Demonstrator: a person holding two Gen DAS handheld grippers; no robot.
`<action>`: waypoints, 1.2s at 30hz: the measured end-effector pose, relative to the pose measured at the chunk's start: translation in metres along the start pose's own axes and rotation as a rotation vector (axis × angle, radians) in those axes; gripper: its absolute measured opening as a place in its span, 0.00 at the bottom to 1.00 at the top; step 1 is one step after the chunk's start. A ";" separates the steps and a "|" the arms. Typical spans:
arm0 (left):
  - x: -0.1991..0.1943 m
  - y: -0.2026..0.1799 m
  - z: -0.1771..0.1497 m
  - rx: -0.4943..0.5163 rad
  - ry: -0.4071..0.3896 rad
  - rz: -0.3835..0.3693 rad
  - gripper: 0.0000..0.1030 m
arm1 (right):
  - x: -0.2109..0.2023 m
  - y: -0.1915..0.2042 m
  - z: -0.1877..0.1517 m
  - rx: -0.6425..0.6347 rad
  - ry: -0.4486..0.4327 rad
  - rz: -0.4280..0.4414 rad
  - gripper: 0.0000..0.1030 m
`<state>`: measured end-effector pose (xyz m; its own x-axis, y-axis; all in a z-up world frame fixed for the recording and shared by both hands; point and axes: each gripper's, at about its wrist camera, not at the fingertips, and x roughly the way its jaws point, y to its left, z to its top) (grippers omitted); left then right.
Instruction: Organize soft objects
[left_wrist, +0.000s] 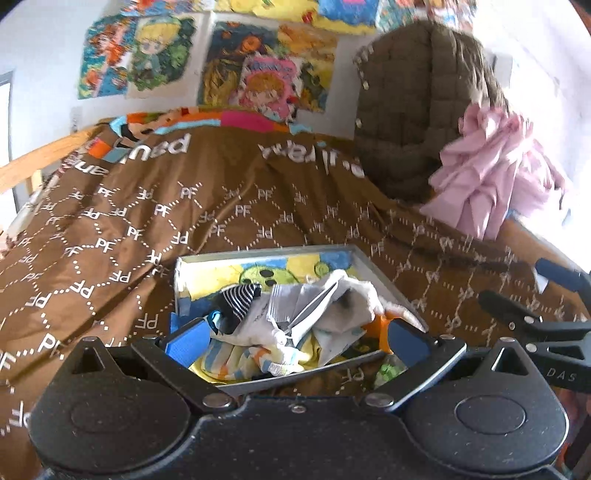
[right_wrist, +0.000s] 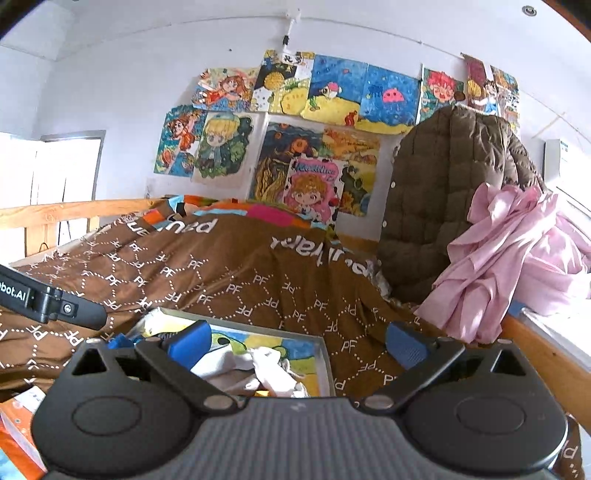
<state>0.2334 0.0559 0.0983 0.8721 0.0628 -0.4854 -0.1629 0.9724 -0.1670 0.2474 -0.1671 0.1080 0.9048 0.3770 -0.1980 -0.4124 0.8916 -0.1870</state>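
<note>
Hovering above the bed, both grippers stand with their jaws spread wide and nothing between the pads. The left gripper (left_wrist: 295, 332) frames, in the lower middle of its view, a shallow box (left_wrist: 384, 273) with a painted inside, which lies on the brown bedspread (left_wrist: 147, 221). Inside it is a loose heap of soft things: a white cloth (left_wrist: 354, 299), a striped sock (left_wrist: 240, 295) on its left, and some pale striped fabric (left_wrist: 236, 360) under them. In the right wrist view the right gripper (right_wrist: 297, 345) is also empty and fully open, with the same box (right_wrist: 327, 354) at the lower middle and white pieces (right_wrist: 269, 369) in it. At the right of both views a pink garment (left_wrist: 491, 173) is heaped beside a quilted brown jacket (left_wrist: 413, 110). I judge that one placing into the box is finished and the hands are between steps. The next move probably calls for choosing another loose soft thing, perhaps the pink garment, and closing on a fold thick enough not to slip.
</note>
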 end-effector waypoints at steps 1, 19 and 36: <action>-0.006 0.000 -0.003 -0.020 -0.017 0.002 0.99 | -0.003 0.001 0.001 -0.002 -0.003 0.001 1.00; -0.065 0.010 -0.059 -0.130 -0.091 0.070 0.99 | -0.050 0.025 0.001 0.026 0.034 0.045 1.00; -0.107 -0.001 -0.109 -0.127 -0.186 0.132 0.99 | -0.081 0.047 -0.005 -0.018 0.021 0.011 1.00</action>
<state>0.0897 0.0240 0.0573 0.9073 0.2388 -0.3462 -0.3274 0.9177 -0.2251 0.1544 -0.1565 0.1109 0.8978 0.3814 -0.2202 -0.4245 0.8826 -0.2019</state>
